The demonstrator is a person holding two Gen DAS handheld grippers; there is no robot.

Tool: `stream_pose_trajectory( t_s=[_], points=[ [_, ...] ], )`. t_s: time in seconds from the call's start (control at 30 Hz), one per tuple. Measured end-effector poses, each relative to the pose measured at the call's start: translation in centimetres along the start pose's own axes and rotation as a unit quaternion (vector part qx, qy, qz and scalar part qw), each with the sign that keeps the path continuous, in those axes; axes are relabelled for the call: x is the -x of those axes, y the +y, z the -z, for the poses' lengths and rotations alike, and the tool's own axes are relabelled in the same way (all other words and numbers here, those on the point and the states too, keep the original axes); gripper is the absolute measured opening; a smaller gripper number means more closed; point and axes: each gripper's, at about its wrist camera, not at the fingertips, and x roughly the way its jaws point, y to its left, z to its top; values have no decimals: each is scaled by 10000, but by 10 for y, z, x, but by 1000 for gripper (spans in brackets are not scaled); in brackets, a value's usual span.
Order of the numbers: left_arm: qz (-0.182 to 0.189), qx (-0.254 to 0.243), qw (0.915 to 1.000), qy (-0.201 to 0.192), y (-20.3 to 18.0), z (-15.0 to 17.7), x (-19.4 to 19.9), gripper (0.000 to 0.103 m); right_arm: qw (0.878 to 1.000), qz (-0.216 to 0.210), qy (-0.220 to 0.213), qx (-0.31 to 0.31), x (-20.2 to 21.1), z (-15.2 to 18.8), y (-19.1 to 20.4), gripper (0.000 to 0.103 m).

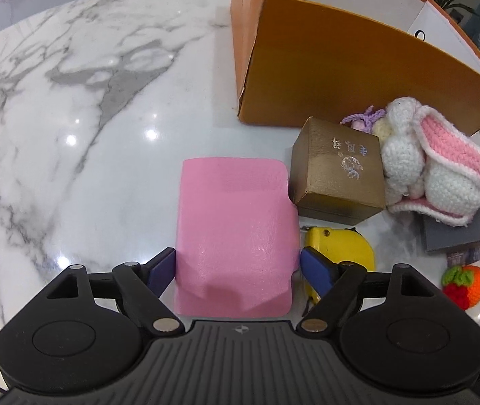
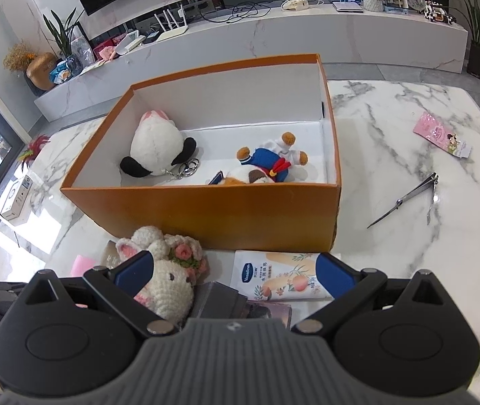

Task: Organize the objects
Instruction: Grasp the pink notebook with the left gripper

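My left gripper (image 1: 238,266) is shut on a pink wallet (image 1: 236,222), its blue pads pressed against both long sides just above the marble table (image 1: 71,118). An orange box (image 2: 206,209) stands open; inside lie a white and black plush (image 2: 155,148) and a blue-dressed plush (image 2: 267,165). My right gripper (image 2: 233,271) is open and empty, above a crocheted bunny (image 2: 169,280) and a Vaseline sachet (image 2: 280,276) in front of the box.
Beside the wallet sit a gold gift box (image 1: 337,172), a yellow tape measure (image 1: 341,249), a crocheted bunny (image 1: 435,165), a grey box (image 1: 459,229) and a crocheted fruit (image 1: 466,283). Right of the orange box lie nail clippers (image 2: 412,199) and a pink packet (image 2: 442,135).
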Motion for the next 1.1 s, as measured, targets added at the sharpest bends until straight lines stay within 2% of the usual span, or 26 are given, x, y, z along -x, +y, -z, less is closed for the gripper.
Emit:
stream_pose_trajectory(
  t_s=[0.17,0.33,0.43,0.57,0.63,0.77,0.9,0.97,1.1],
  points=[
    [-391,-349,9984,-195,-12,0,-5,98,9999,67,103,75,-2,2,2,102],
    [-409,-207,9989,-109,-10,-4,-7,98,9994,106,252,204,1,10,0,102],
    [-437,-171,9988,-114,-10,-5,-7,97,9988,-103,482,28,-5,16,-8,102],
    [-446,-165,9988,-111,-11,-5,-6,97,9935,-660,846,-375,-17,23,-17,102],
    [-452,-156,9988,-113,-11,-5,-6,97,9929,-741,844,-402,-17,25,-17,102],
    [-453,-159,9988,-108,-10,-5,-6,97,9966,-255,736,-259,-15,24,-20,102],
    [-447,-174,9988,-107,-10,-5,-6,97,9963,200,828,-99,-14,25,-31,102],
    [-441,-173,9988,-100,-9,-5,-6,97,9936,286,1072,190,-15,31,-32,102],
    [-436,-161,9989,-77,-9,-6,-7,97,9869,193,1449,678,-23,47,-28,102]
  ],
)
